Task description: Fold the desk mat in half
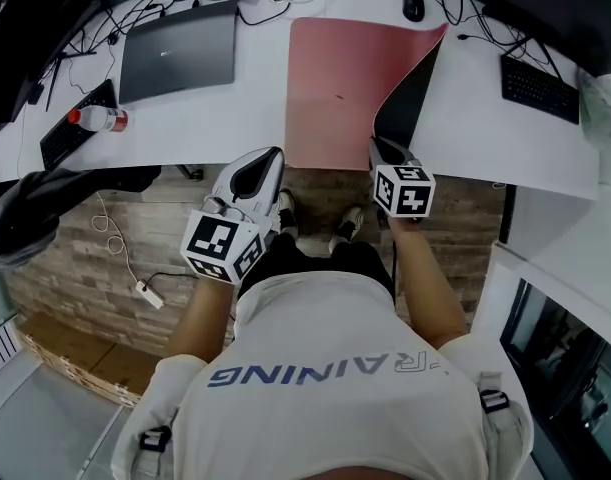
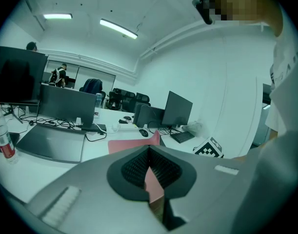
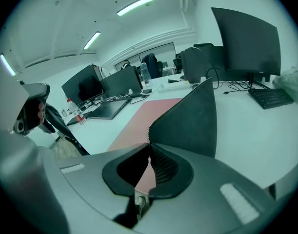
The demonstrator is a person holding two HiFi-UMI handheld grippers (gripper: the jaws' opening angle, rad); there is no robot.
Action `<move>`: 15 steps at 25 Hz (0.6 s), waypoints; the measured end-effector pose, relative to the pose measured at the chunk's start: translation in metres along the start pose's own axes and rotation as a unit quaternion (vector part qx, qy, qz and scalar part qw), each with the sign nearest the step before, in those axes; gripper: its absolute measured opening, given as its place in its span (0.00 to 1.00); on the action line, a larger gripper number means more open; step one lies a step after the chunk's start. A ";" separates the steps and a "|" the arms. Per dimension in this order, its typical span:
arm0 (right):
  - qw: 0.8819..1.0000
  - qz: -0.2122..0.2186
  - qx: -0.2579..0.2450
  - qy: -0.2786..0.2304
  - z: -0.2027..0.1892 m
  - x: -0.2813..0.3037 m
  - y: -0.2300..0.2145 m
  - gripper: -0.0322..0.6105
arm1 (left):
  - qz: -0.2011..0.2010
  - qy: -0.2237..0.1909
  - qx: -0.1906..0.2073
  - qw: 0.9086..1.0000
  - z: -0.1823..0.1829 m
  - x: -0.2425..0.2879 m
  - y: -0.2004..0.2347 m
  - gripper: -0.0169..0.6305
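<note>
The pink desk mat (image 1: 330, 78) lies on the white desk (image 1: 205, 123) ahead of me. Its right side is lifted and curls left, showing the black underside (image 1: 410, 93) (image 3: 188, 121). My right gripper (image 1: 377, 146) (image 3: 149, 145) is shut on the mat's near right corner. My left gripper (image 1: 273, 156) (image 2: 149, 152) hangs just off the desk's front edge beside the mat's near left corner, which lies flat. Its jaws look closed together. Through the slit I see only the mat's near edge (image 2: 131, 144) and floor, nothing pinched.
A closed laptop (image 1: 175, 48) and a red-capped bottle (image 1: 97, 119) sit left of the mat. A keyboard (image 1: 540, 86) lies right, a mouse (image 1: 413, 5) behind the mat. Monitors and cables line the back. A black chair (image 1: 45, 203) stands at lower left.
</note>
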State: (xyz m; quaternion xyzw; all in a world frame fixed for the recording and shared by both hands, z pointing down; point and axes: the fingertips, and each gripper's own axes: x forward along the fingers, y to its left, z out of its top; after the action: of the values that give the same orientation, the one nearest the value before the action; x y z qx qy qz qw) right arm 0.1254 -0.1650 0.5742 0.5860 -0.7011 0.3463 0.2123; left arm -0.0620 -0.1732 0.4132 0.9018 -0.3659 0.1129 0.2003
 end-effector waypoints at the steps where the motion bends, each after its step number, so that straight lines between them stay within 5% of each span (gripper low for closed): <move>1: 1.000 0.004 -0.004 0.001 0.000 0.003 0.005 0.09 | 0.002 -0.001 0.000 1.000 0.000 -0.002 0.002 0.02; 15: 0.996 0.070 -0.052 0.037 -0.009 0.032 0.085 0.09 | 0.038 -0.016 -0.013 0.999 0.004 -0.034 0.040 0.02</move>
State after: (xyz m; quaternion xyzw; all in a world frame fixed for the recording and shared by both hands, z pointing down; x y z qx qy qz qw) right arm 0.0345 -0.1741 0.5828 0.5106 -0.7489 0.3449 0.2438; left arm -0.1145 -0.1800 0.4088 0.8861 -0.4045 0.1013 0.2021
